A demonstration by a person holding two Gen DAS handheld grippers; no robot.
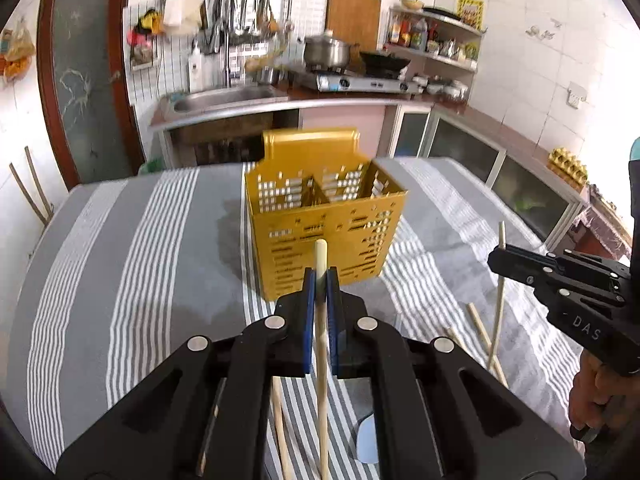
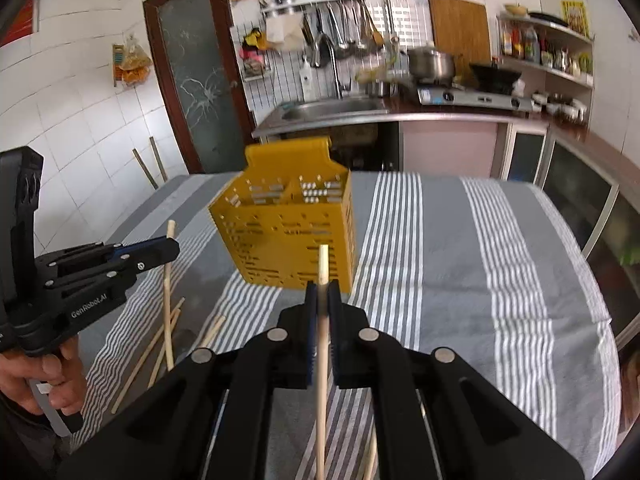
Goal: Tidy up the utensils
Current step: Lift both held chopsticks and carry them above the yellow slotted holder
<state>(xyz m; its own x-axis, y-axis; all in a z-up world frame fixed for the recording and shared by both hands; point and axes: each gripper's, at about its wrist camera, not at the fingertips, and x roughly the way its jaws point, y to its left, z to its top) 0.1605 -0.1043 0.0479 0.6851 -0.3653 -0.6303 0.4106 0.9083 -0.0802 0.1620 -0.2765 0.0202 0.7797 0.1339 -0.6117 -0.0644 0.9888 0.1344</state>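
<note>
A kitchen scene seen from two hand-held claws, both raised above a surface covered with a grey and white striped cloth [image 1: 132, 248].

A yellow slotted utensil basket [image 1: 324, 216] stands upright on the cloth, ahead of both claws and near the middle of the surface. A divider splits it into two compartments, and a flat tab rises from its back wall.

The left claw [image 1: 321, 280] is closed on one pale wooden chopstick [image 1: 321, 344], gripped between its blue pads. The stick's blunt top pokes up just above the fingertips, in line with the basket's front wall; the rest hangs down below the claw.

The right claw [image 2: 322, 294] is likewise closed on a second wooden chopstick [image 2: 322, 344], held nearly upright, its top end showing against the basket's lower front. In the left view this claw appears at the right edge, with the stick crossing it top to bottom.

Each claw therefore holds one chopstick. More loose chopsticks [image 2: 160, 344] lie scattered on the cloth between the two claws, on the near side of the basket; at least three are visible, though overlap makes an exact count uncertain.

A person's hand [image 2: 38, 376] grips the left claw's handle.
</note>
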